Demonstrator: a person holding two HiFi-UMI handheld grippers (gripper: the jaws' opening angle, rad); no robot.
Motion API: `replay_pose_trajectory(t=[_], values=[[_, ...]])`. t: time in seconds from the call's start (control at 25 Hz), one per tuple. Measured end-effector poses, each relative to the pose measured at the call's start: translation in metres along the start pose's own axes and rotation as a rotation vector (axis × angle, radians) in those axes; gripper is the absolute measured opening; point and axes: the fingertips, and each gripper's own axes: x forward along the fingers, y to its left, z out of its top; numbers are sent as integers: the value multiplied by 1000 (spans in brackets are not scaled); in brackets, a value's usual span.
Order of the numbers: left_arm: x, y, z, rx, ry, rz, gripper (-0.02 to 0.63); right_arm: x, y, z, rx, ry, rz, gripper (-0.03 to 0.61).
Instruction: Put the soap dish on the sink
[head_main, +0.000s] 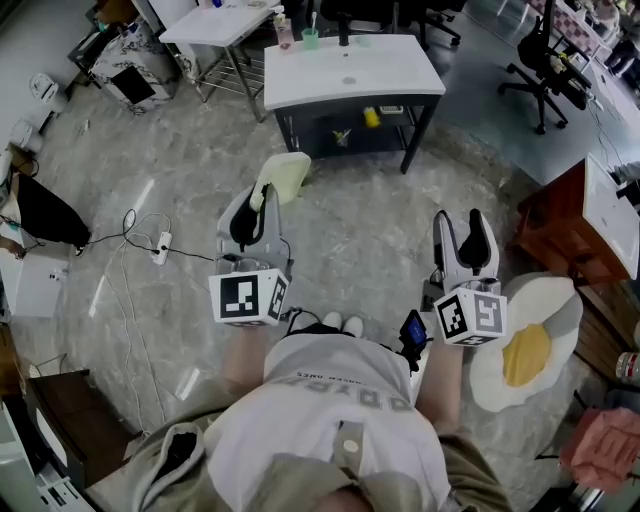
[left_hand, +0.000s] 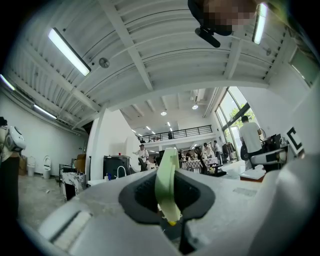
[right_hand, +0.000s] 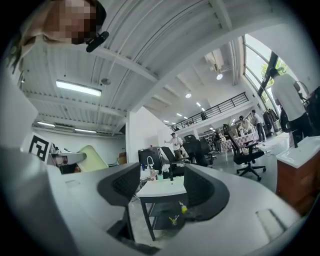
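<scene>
My left gripper (head_main: 262, 196) is shut on a pale green soap dish (head_main: 285, 175), which stands on edge between the pads and sticks out past the fingertips. In the left gripper view the dish (left_hand: 166, 182) shows as a thin upright edge clamped in the left gripper (left_hand: 168, 197). The white sink (head_main: 350, 70) on a dark frame stands ahead across the floor, well apart from both grippers. My right gripper (head_main: 466, 228) is open and holds nothing. In the right gripper view the sink (right_hand: 170, 189) shows through the gap of the right gripper (right_hand: 161, 179), with the dish (right_hand: 92, 159) off to the left.
A pink bottle (head_main: 285, 32), a green cup (head_main: 311, 38) and a black tap (head_main: 343, 35) stand at the sink's far edge. Also around are a white folding table (head_main: 215, 22), office chairs (head_main: 540, 70), a wooden cabinet (head_main: 575, 230), a fried-egg cushion (head_main: 530, 345) and floor cables (head_main: 160, 247).
</scene>
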Motion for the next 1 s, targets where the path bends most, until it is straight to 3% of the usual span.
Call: replay_pose_trajectory(t=[0.56,1.0], values=[[22,-19,-32,-36,76,7,38,-6,-47,-25,10,72,-41,287],[85,12,-53,-49,85,17,38,59,-59,-32,-7,90,-49,287]])
